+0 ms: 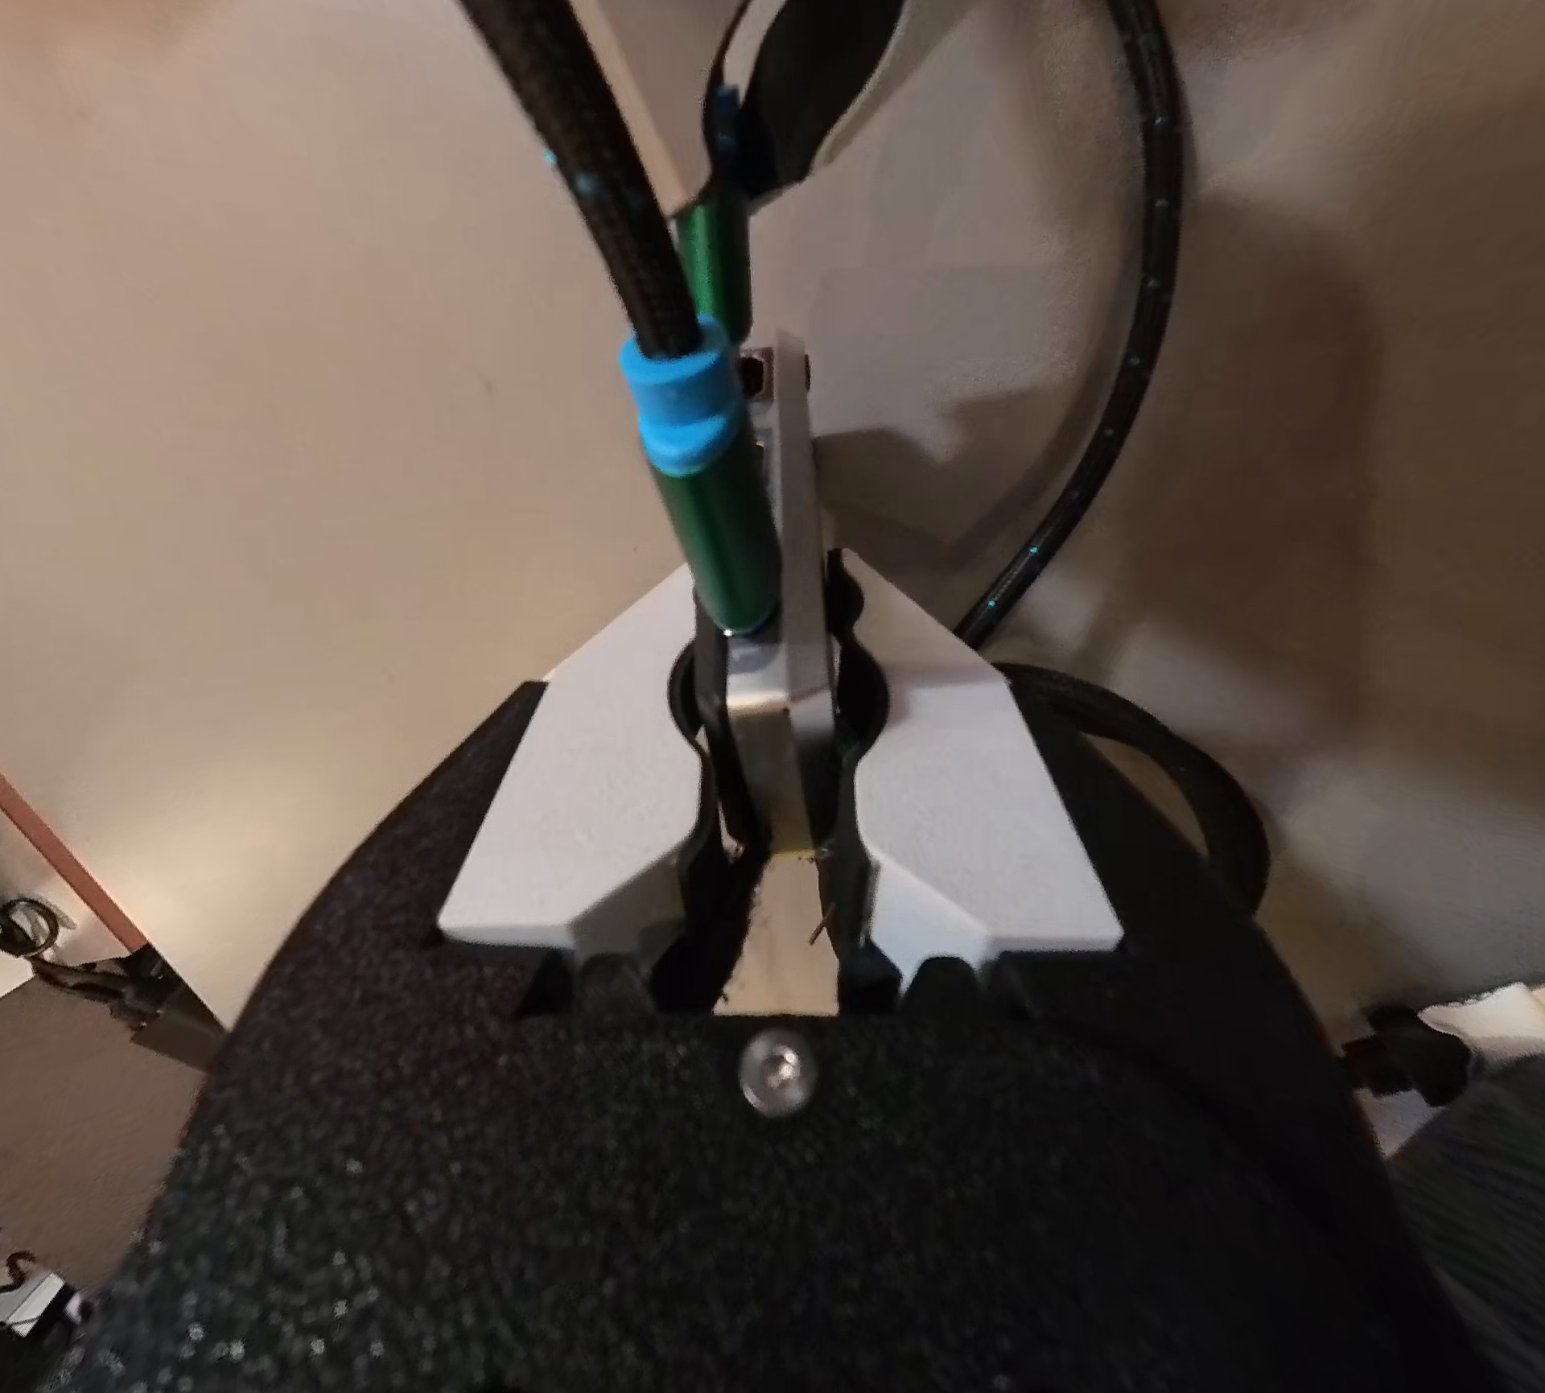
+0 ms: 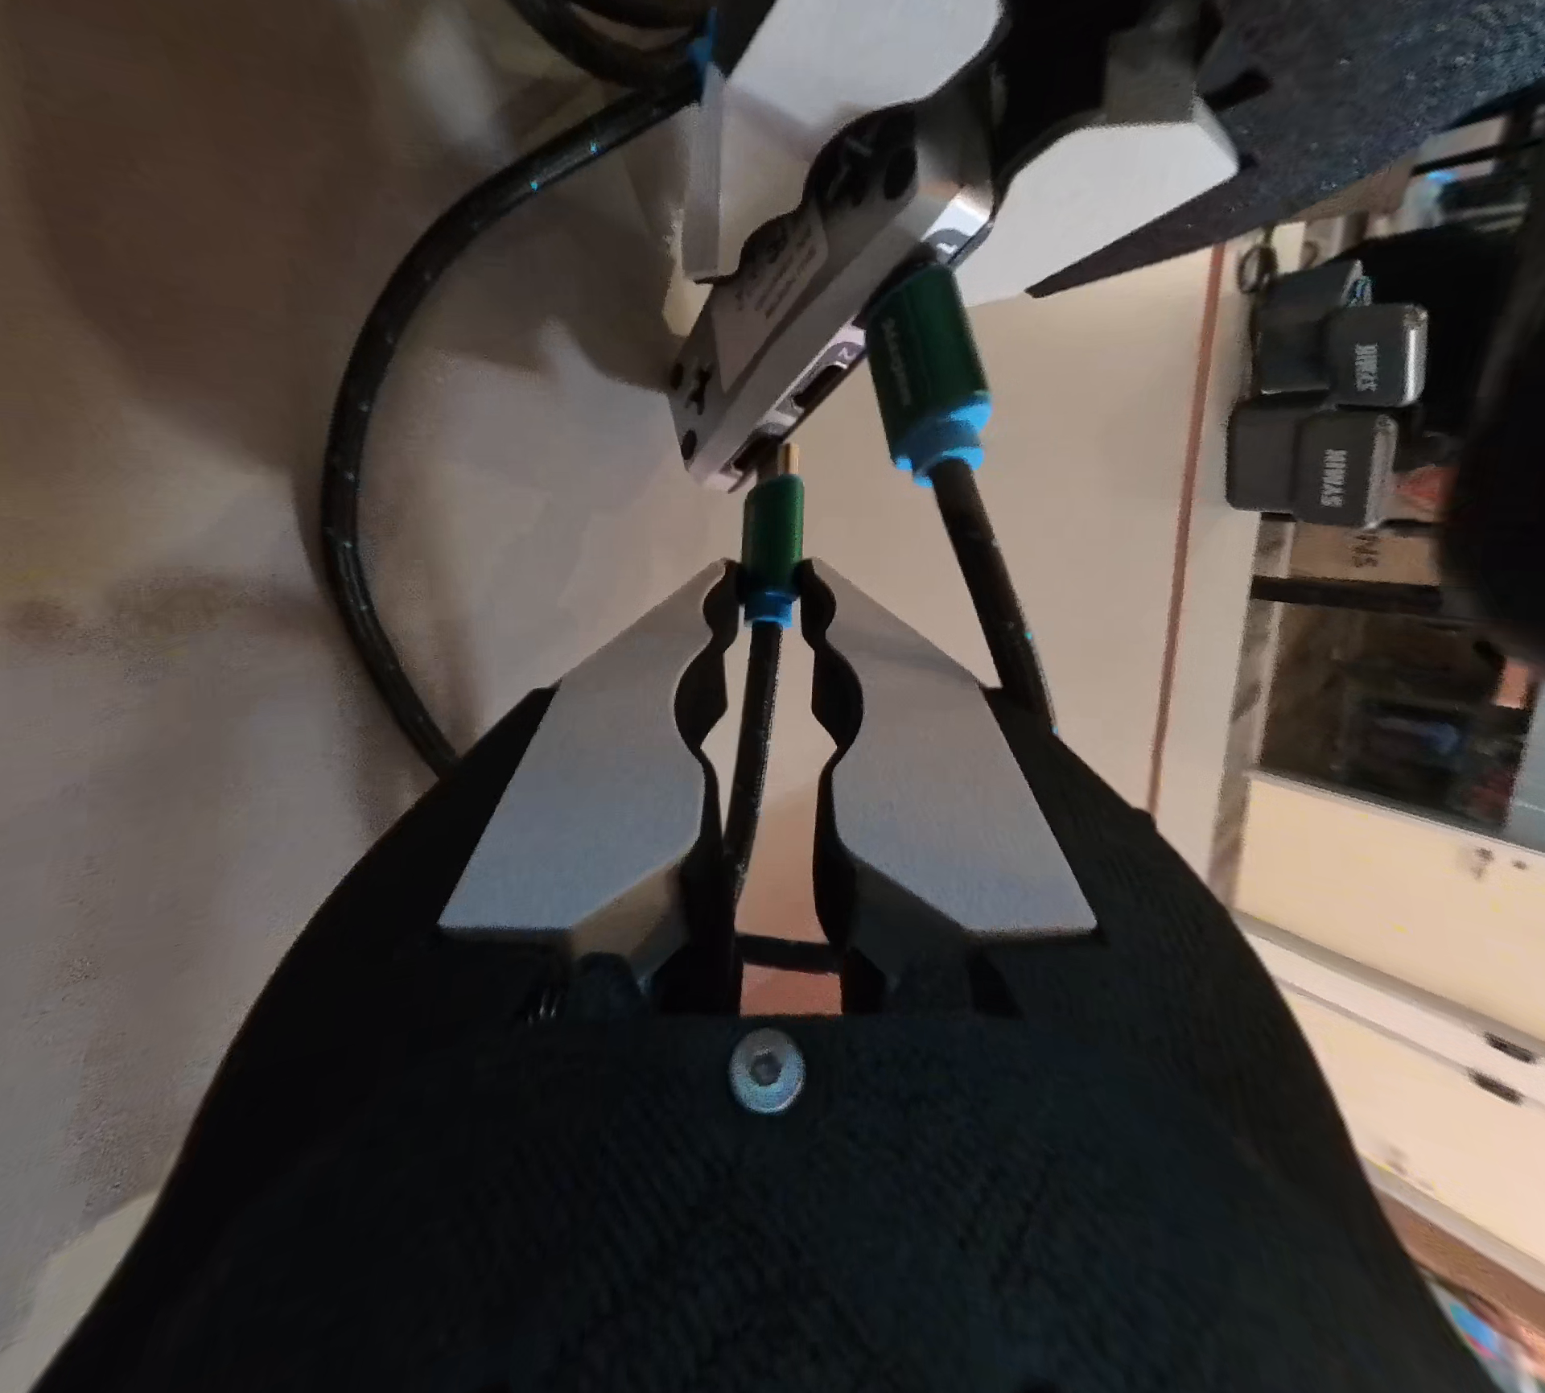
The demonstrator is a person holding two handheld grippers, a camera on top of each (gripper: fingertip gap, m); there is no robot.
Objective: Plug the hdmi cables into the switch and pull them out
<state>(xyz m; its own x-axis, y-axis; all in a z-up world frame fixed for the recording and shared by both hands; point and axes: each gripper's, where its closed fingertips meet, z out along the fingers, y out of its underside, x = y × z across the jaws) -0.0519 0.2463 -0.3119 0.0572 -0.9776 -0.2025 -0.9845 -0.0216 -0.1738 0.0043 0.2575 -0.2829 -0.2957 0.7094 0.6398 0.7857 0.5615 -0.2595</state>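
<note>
My left gripper [image 1: 773, 600] is shut on a silver HDMI switch [image 1: 794, 500], held edge-on. One green HDMI plug [image 1: 719, 517] with a blue collar is seated in the switch; it also shows in the right wrist view [image 2: 920, 358]. My right gripper [image 2: 769, 571] is shut on a second green plug [image 2: 773, 533]. Its gold tip [image 2: 786, 456] sits at the mouth of a port at the end of the switch [image 2: 803, 316]; how far in it is, I cannot tell. The left wrist view shows this plug [image 1: 711, 258] between the right gripper's fingers [image 1: 585, 15].
Black braided cables [image 2: 359, 433] loop over the beige surface [image 1: 251, 349] beside and behind the switch. Several dark grey boxes [image 2: 1329, 416] and white shelving [image 2: 1379, 893] stand at the right. Black clips [image 1: 84, 977] lie at the lower left.
</note>
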